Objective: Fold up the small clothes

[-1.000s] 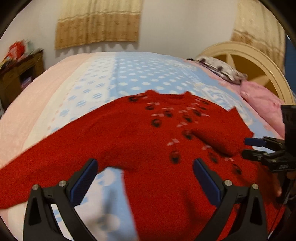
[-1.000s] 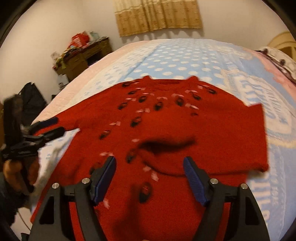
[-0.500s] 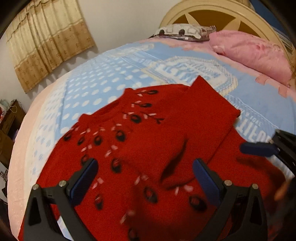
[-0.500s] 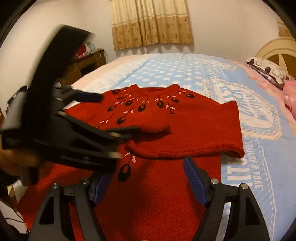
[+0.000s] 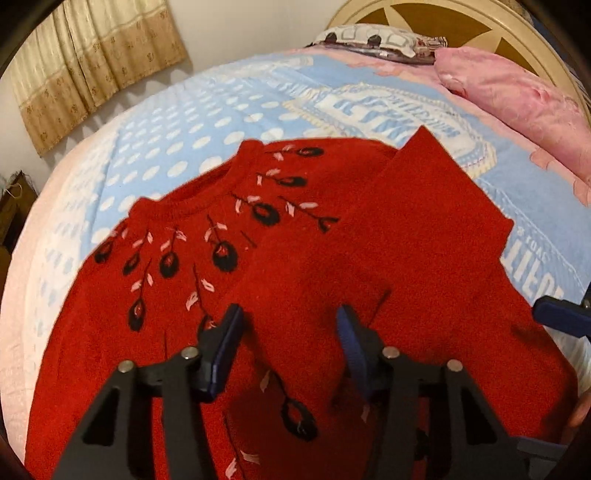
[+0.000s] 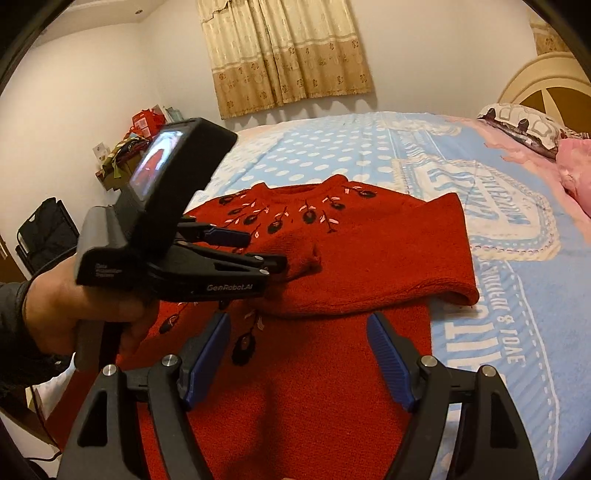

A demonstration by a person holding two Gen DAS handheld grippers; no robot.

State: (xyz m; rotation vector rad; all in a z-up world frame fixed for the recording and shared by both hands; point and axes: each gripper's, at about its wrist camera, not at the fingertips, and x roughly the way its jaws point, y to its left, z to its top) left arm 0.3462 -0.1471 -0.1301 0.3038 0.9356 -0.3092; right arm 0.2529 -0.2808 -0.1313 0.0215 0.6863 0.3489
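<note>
We find the bed [image 6: 369,147] to be the largest item, spread with a light blue blanket [image 5: 207,122] of soft, napped weave carrying white dots and a lettered emblem, with a pink pillow [image 5: 517,96] against the curved cream headboard [image 5: 480,22]. On the blanket lies the task's thing, a red sweater [image 6: 314,387], chest up and collar away from us, its hem nearest the cameras. The knit looks thick and fuzzy, with a ribbed round collar and a yoke of dark oval buds with pale pink leaves. As to progress, we judge the fold to be at an early stage: one sleeve [image 6: 388,258] is laid across the chest in a broad flat band, its cuff [image 6: 310,258] puckered near the middle. The opposite sleeve cannot be traced, as a hand [image 6: 74,306] and its tool cover that side; the side folds and the crosswise fold of the body appear yet to be done. The left gripper [image 5: 288,350] hovers over the folded sleeve near the cuff, its jaws closing, with red knit lying between and beneath the blue ribbed pads [image 5: 229,347]; we do not see them pressing on cloth. The right gripper [image 6: 299,362] stands with jaws apart above the lower body of the sweater, grasping nothing.
</note>
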